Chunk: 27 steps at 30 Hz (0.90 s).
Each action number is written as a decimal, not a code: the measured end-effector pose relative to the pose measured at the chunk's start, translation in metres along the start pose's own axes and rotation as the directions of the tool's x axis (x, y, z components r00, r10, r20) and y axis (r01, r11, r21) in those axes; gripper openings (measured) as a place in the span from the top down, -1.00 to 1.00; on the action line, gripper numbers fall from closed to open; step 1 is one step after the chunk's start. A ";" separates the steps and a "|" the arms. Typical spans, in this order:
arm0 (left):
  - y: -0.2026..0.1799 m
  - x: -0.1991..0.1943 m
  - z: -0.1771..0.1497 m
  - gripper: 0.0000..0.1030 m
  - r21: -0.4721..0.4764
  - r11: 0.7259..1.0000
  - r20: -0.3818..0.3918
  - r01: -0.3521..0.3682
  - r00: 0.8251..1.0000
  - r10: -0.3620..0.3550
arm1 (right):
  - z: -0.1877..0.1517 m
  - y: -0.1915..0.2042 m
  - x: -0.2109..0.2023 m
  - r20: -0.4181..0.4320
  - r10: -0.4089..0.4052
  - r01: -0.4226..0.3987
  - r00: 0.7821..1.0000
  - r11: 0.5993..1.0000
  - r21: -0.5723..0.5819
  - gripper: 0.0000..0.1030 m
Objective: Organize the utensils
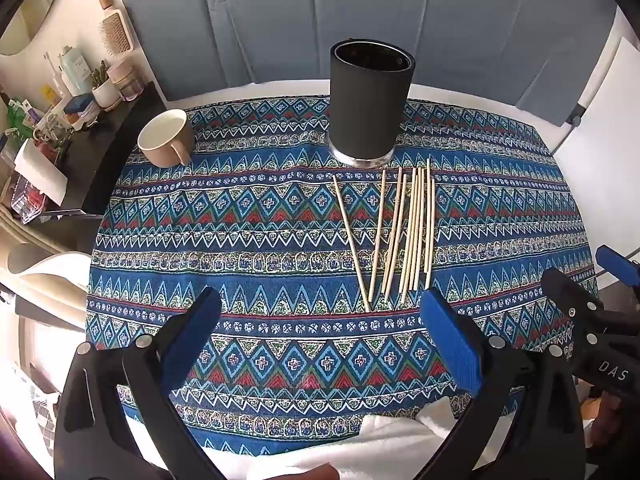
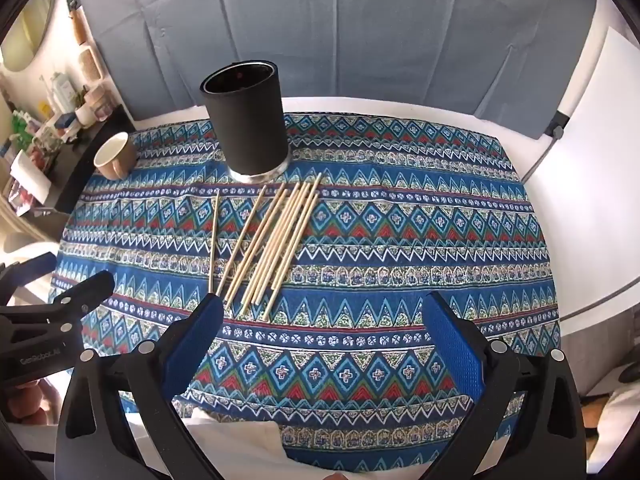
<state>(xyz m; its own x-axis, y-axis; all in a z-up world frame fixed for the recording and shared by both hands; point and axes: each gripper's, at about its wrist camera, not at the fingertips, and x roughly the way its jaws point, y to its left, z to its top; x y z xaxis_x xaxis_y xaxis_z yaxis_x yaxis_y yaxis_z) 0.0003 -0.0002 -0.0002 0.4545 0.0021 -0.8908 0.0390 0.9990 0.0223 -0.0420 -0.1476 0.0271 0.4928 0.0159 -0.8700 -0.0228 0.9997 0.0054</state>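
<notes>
Several thin pale wooden sticks (image 1: 404, 236) lay loose at frame centre on the blue patterned tablecloth (image 1: 260, 240), just below the upright black cylindrical holder (image 1: 370, 100). Left gripper (image 1: 320, 332) and right gripper (image 2: 324, 336) both gaped, holding nothing.

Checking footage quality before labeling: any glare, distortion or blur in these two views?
Left wrist view: strong fisheye bending the tablecloth edges, bright washout at left; chopsticks sharp. Right wrist view: same curvature, overexposed white board; black holder crisp.

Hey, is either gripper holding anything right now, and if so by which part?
Nothing is held. The left gripper and right gripper are open; the chopsticks lie on the tablecloth.
</notes>
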 end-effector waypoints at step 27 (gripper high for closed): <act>-0.002 0.002 -0.004 -0.89 0.004 1.000 -0.008 0.005 1.000 -0.005 | -0.002 0.004 0.003 -0.011 0.008 -0.008 1.000 1.000 -0.023 -0.85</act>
<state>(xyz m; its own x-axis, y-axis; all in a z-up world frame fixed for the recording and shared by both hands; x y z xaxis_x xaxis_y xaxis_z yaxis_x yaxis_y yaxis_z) -0.0024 -0.0023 -0.0035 0.4476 -0.0023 -0.8942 0.0447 0.9988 0.0198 -0.0429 -0.1433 0.0237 0.4830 0.0237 -0.8753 -0.0467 0.9989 0.0012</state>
